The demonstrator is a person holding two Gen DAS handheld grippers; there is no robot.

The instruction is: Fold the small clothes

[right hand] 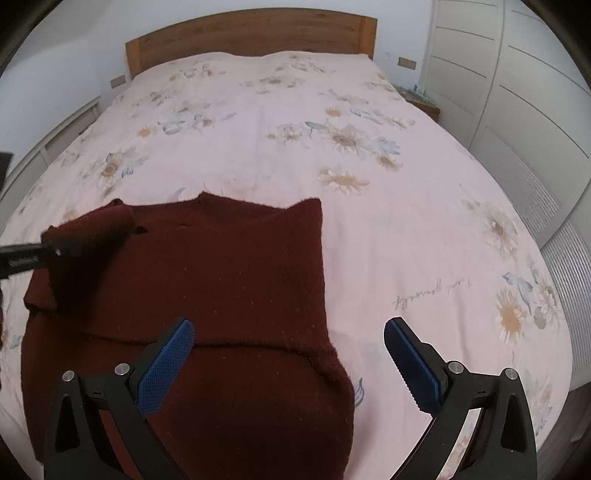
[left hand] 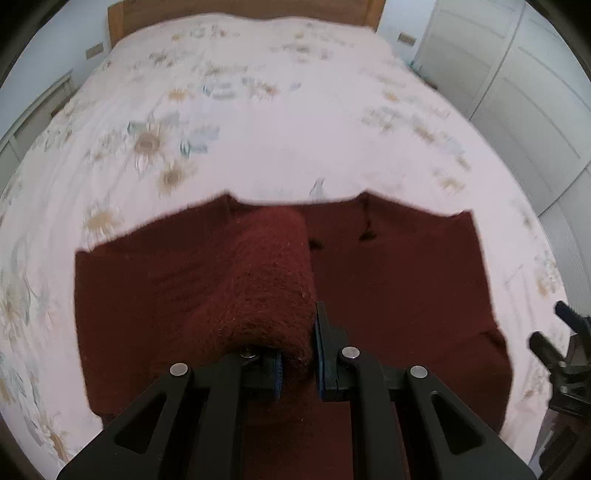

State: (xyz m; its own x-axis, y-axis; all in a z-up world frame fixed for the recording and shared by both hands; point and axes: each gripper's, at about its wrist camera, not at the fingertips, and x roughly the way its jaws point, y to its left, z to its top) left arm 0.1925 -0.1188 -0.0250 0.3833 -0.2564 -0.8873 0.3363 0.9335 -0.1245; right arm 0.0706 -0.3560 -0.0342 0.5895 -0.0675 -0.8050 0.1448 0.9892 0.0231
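A dark red knit sweater (right hand: pixel 236 266) lies flat on the bed, its right sleeve folded in. My left gripper (left hand: pixel 297 369) is shut on the sweater's left sleeve (left hand: pixel 258 280), which drapes over its left finger and is lifted above the sweater body (left hand: pixel 399 288). In the right wrist view the left gripper (right hand: pixel 55 251) holds that sleeve (right hand: pixel 92 229) at the sweater's upper left. My right gripper (right hand: pixel 288 358) is open and empty, hovering over the sweater's lower right edge. It shows at the right edge of the left wrist view (left hand: pixel 561 350).
The bed has a pink floral cover (right hand: pixel 369 147) with a wooden headboard (right hand: pixel 251 33) at the far end. White wardrobe doors (right hand: pixel 517 92) stand on the right. A low white shelf (right hand: pixel 55 136) runs along the left side.
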